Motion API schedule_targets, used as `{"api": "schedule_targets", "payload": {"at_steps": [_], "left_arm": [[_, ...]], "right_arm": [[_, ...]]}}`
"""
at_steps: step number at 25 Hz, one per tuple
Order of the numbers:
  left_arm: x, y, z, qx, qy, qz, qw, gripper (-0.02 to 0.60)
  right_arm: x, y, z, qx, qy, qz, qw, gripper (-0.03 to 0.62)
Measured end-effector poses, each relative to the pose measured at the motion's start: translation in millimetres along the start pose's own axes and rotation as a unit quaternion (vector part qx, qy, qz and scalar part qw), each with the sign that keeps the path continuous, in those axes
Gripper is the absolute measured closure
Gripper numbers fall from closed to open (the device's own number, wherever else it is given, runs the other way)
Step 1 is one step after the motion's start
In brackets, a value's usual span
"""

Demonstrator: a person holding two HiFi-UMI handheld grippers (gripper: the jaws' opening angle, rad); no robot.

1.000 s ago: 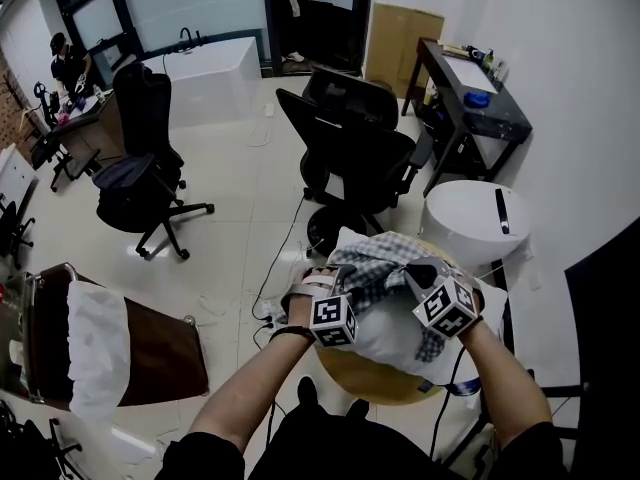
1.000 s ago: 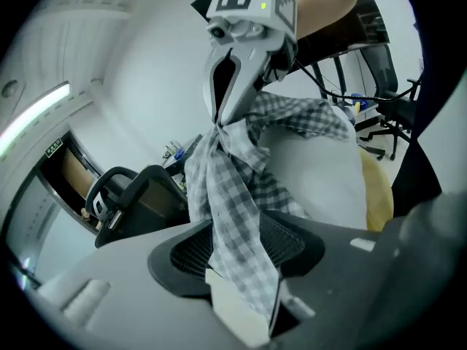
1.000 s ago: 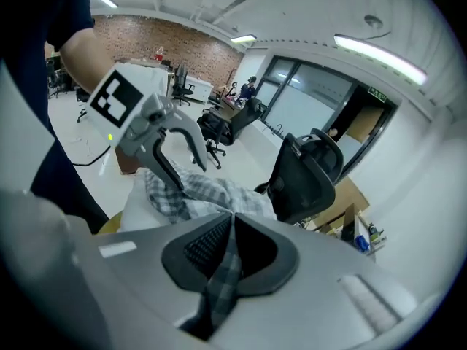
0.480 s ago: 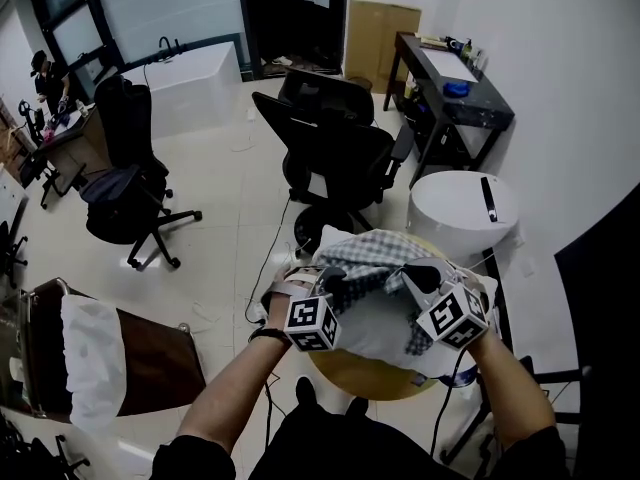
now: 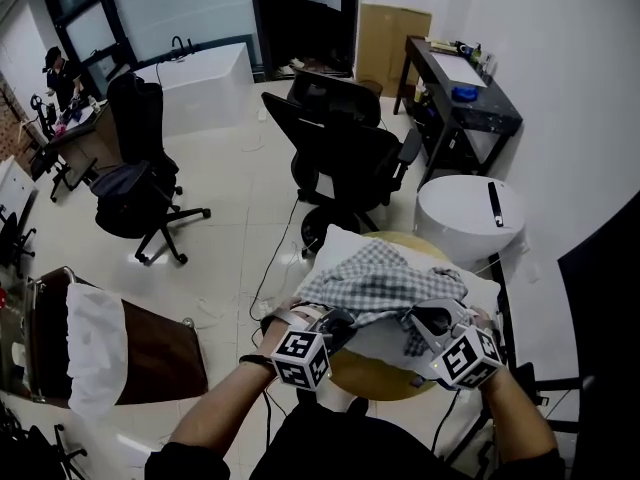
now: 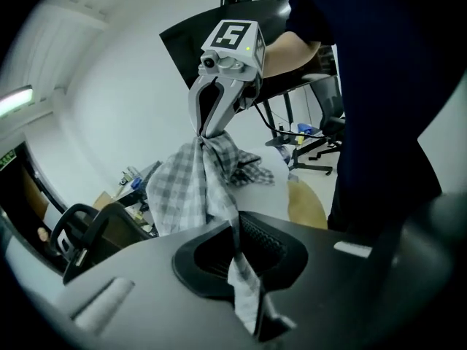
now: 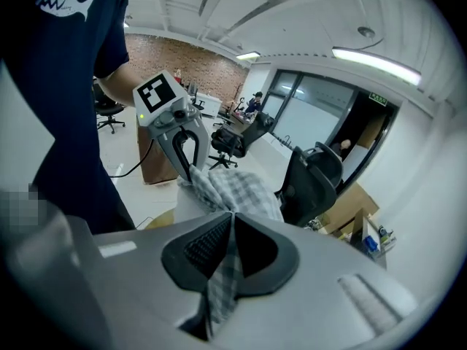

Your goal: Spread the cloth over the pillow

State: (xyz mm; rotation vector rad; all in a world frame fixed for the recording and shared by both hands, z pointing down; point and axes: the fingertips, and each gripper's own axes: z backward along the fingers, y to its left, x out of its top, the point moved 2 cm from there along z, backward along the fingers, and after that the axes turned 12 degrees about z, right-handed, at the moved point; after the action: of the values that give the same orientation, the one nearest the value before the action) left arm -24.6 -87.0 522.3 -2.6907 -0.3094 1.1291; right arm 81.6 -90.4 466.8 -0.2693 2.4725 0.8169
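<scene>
Jaws of left gripper [image 5: 337,326] and right gripper [image 5: 424,324] tight on checked cloth [image 5: 380,282].

In the lower middle of the frame the cloth [image 5: 385,280] lies on the pillow [image 5: 343,245], and the pillow lies on the table [image 5: 372,376]. Your left gripper [image 5: 338,325] sits at the cloth's lower left edge and your right gripper [image 5: 425,320] at its lower right edge, each clamped on it. A chair [image 5: 345,153] stands above the pillow, a stool [image 5: 465,218] at the pillow's upper right, and a second chair [image 5: 135,168] far left.
</scene>
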Motion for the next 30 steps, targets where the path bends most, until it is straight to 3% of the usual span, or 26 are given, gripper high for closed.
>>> {"api": "schedule_targets", "payload": {"at_steps": [6, 13, 20, 25, 30], "left_arm": [[-12.2, -50.0, -27.2, -0.048, 0.017, 0.025, 0.9984, 0.58], [-34.6, -76.8, -55.5, -0.077, 0.061, 0.069, 0.9928, 0.58], [-29.8, -75.7, -40.0, -0.079, 0.084, 0.086, 0.9896, 0.489], [-7.0, -43.4, -12.4, -0.014, 0.06, 0.097, 0.9933, 0.489], [0.0, 18.5, 2.8, 0.064, 0.053, 0.112, 0.9903, 0.489]], "right_arm": [[-29.6, 51.3, -2.0, 0.046, 0.021, 0.008, 0.999, 0.574], [-62.3, 92.2, -21.2, 0.086, 0.035, 0.007, 0.996, 0.572], [-67.8, 98.6, -29.5, 0.083, 0.022, 0.01, 0.996, 0.571], [-66.0, 97.6, -26.2, 0.078, -0.003, 0.006, 0.997, 0.568], [-59.8, 99.0, -21.2, 0.076, -0.014, -0.003, 0.997, 0.551]]}}
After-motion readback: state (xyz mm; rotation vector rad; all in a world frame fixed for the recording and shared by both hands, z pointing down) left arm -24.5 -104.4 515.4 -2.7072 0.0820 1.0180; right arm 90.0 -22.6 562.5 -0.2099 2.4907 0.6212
